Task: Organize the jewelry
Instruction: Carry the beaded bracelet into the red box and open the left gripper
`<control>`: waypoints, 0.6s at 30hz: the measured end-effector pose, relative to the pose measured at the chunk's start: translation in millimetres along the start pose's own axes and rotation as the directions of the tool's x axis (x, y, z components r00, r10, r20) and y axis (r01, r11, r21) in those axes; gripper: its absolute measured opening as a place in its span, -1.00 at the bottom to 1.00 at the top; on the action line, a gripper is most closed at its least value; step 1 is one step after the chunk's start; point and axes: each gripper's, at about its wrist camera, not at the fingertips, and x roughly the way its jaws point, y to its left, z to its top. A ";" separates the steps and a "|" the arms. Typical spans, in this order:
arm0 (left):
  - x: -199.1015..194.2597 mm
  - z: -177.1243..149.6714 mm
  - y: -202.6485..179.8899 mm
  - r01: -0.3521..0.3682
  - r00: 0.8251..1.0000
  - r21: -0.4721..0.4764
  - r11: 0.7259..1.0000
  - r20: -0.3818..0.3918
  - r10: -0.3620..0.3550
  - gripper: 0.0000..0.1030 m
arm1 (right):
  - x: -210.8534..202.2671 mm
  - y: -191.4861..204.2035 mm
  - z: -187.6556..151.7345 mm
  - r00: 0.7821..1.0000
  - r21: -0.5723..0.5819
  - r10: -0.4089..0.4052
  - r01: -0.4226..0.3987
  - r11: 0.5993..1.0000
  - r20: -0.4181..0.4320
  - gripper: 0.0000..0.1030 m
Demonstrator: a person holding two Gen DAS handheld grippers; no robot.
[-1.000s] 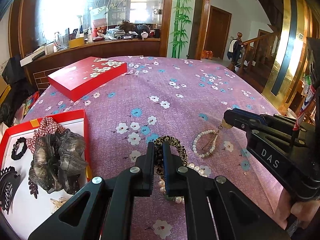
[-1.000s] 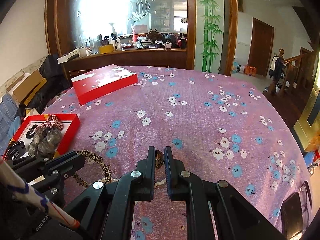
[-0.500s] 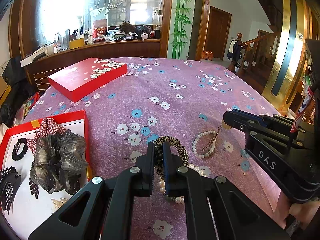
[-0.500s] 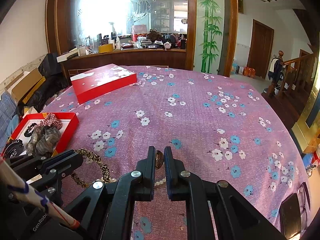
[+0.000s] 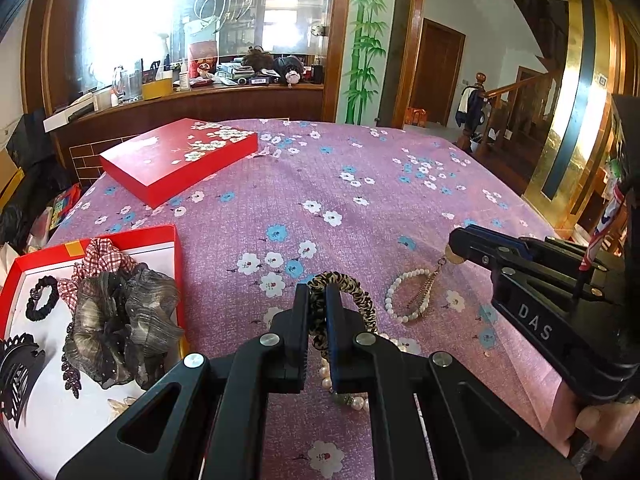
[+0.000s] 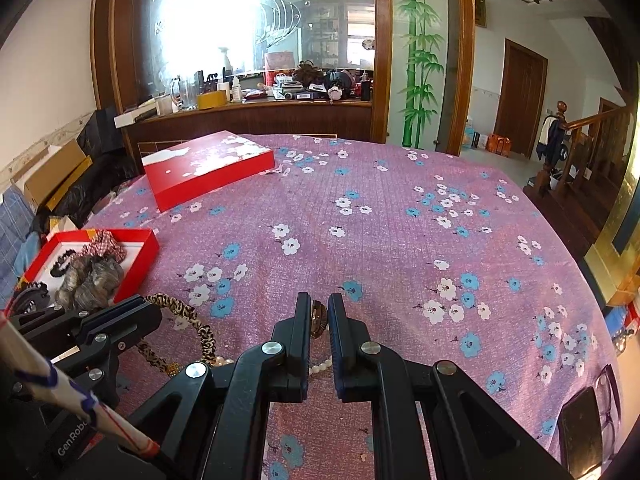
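Observation:
My left gripper is shut on a leopard-print hair tie, also seen in the right wrist view. A pearl necklace lies beneath it. My right gripper is shut on the round gold pendant of a white bead bracelet; its tips show in the left wrist view. An open red tray at the left holds a grey scrunchie, a plaid scrunchie, a black hair tie and a black claw clip.
A closed red floral box lies at the far left of the purple flowered cloth. A dark phone and glasses lie near the right edge. A cluttered wooden counter stands behind the table.
Both grippers stay shut on their items. The views have shifted only slightly; nothing has clearly moved on the cloth.

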 end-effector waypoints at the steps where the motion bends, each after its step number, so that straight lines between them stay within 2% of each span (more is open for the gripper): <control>1: -1.7 0.8 1.6 0.000 1.000 -0.007 1.000 0.003 0.000 -0.87 | -1.6 -1.8 1.5 1.000 0.015 0.013 -0.013 1.000 0.002 -0.82; 8: -24.5 7.2 21.1 0.016 0.999 -0.079 0.997 0.041 -0.013 -0.86 | -26.0 9.6 13.2 0.991 0.082 0.132 -0.135 0.988 0.029 -0.82; 13: -56.0 -0.5 53.9 0.010 0.998 -0.131 0.991 0.069 -0.001 -0.86 | -46.3 51.3 17.1 0.969 0.026 0.245 -0.246 0.969 0.024 -0.81; 16: -75.3 -9.9 84.5 -0.030 0.996 -0.157 0.987 0.080 0.043 -0.86 | -52.3 83.5 14.9 0.947 -0.013 0.323 -0.323 0.946 0.000 -0.81; 18: -85.0 -16.3 105.0 -0.047 0.996 -0.177 0.983 0.071 0.061 -0.86 | -52.8 109.2 11.2 0.924 -0.043 0.382 -0.383 0.923 -0.031 -0.81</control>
